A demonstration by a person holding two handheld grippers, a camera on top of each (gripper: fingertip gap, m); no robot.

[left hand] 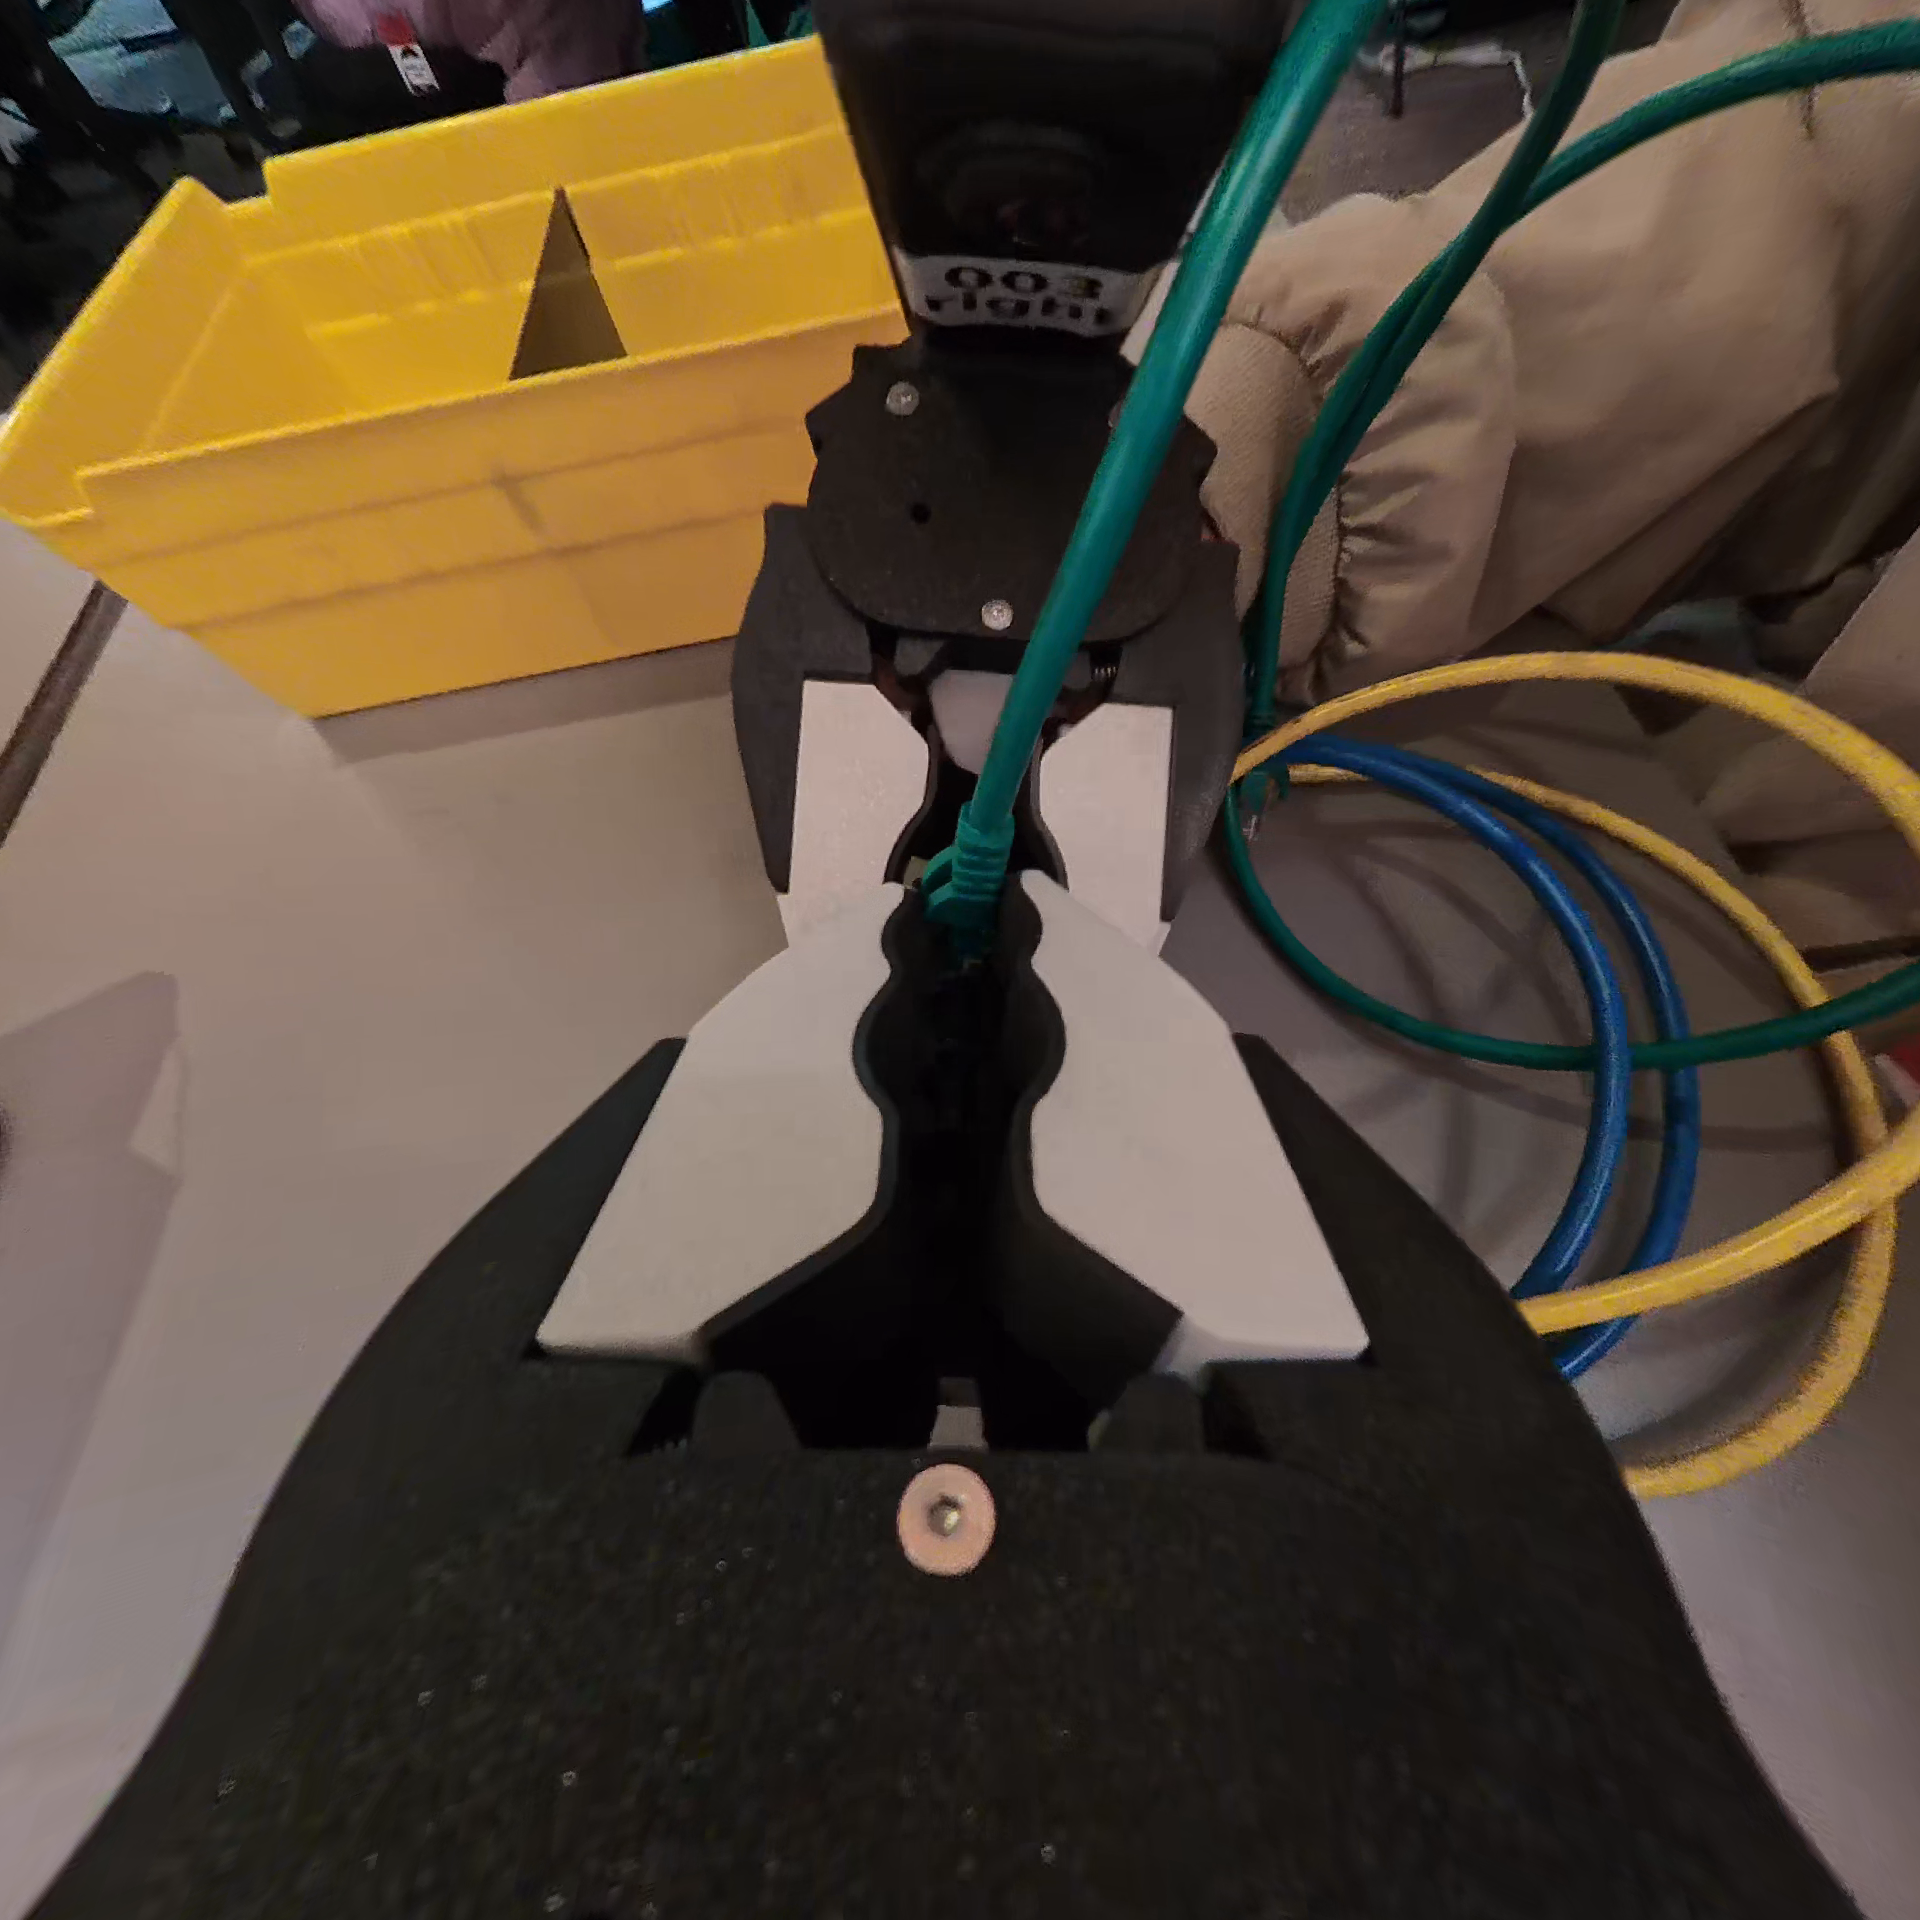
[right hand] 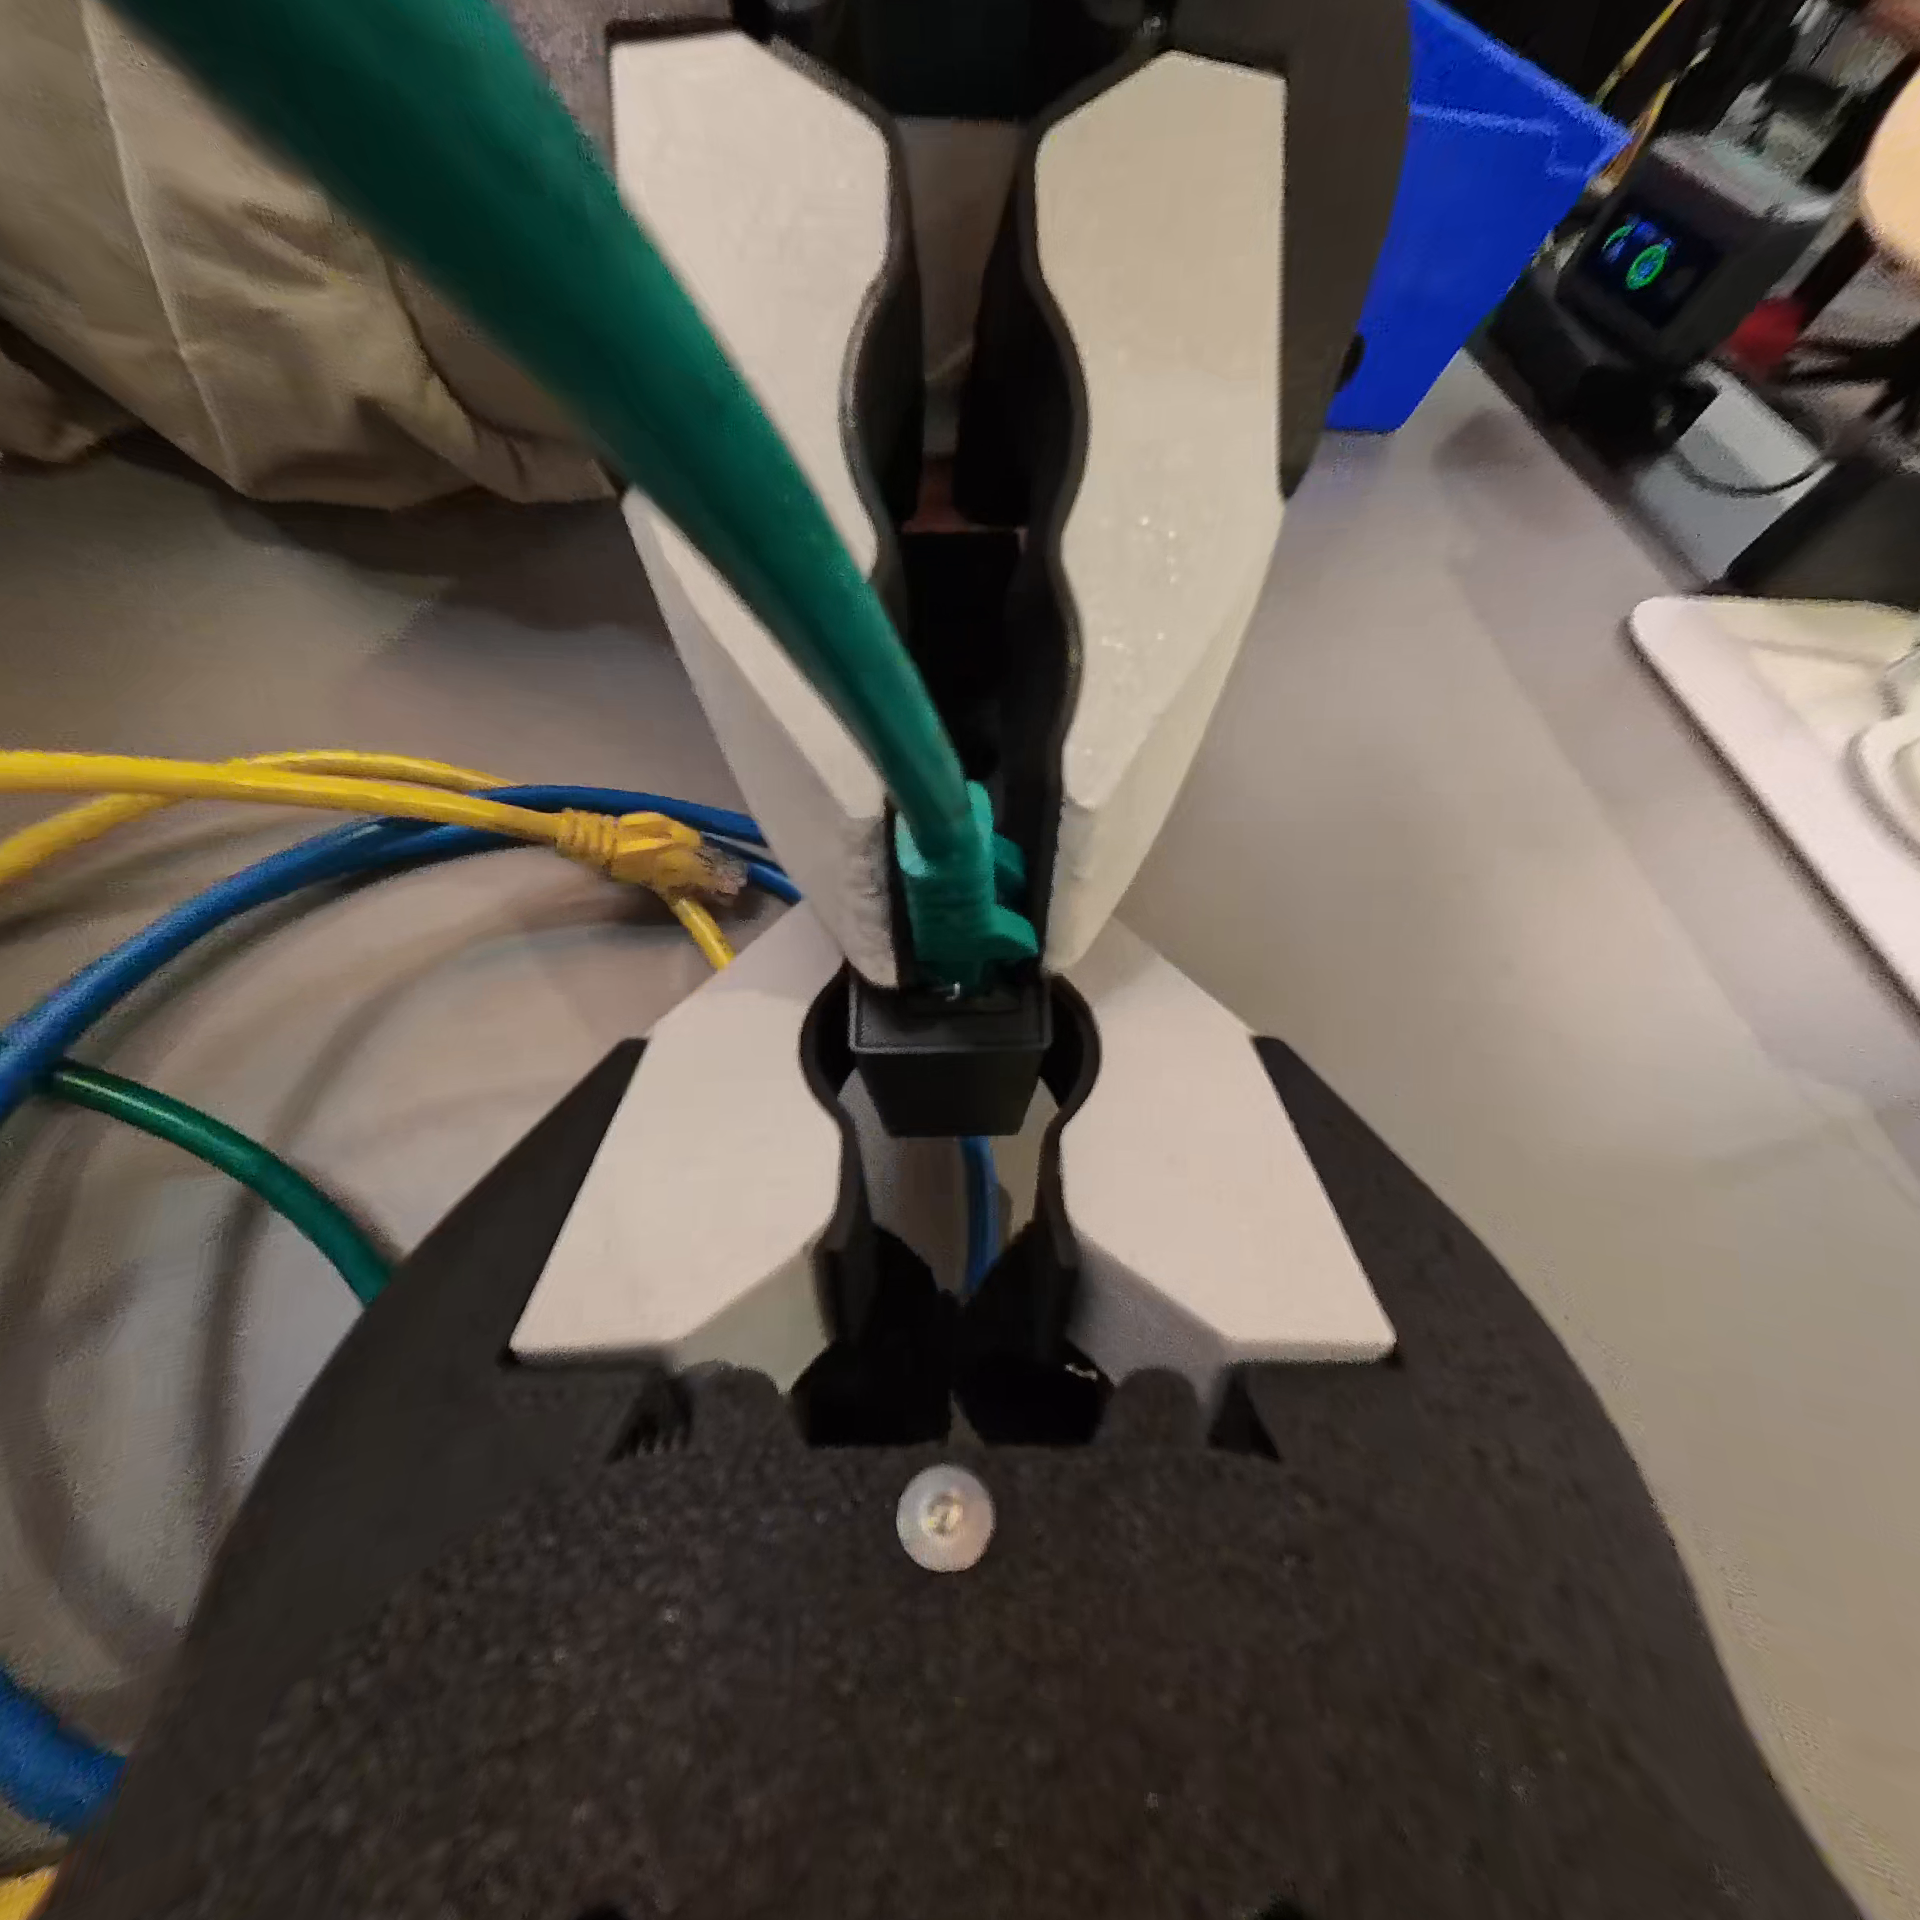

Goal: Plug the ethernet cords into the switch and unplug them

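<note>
Both grippers meet tip to tip over the grey table (left hand: 364, 935), facing each other. In the left wrist view, the left gripper (left hand: 961, 925) has its white fingers (left hand: 769, 1122) pinched on the boot of the green ethernet cord (left hand: 1081, 582), whose plug end (left hand: 961, 883) sits right at the fingertips. From the right wrist view, the right gripper (right hand: 945, 1049) is clamped on a small black coupler block (right hand: 945, 1060) — the only socket in sight, presumably the task's switch — and the green plug (right hand: 956, 894) stands just at its mouth, touching or entering; how deep it sits cannot be told.

The green cord arcs up and away over the right gripper's body (left hand: 997, 499), crossing in front of its camera housing, then loops back down to the table. Beside the grippers lie coils of a blue cord (left hand: 1600, 997) and a yellow cord (left hand: 1818, 1039), overlapping the green loop; a loose yellow plug (right hand: 665, 857) rests just beside the left gripper's fingers. A blue strand (right hand: 982, 1205) also runs under the block between the right gripper's fingers.

A yellow bin (left hand: 436, 416) stands behind on the table, and a tan padded sleeve (left hand: 1507, 416) lies close behind the right gripper. A blue bin (right hand: 1455, 239) and a white tray (right hand: 1787, 748) sit off to the far side.
</note>
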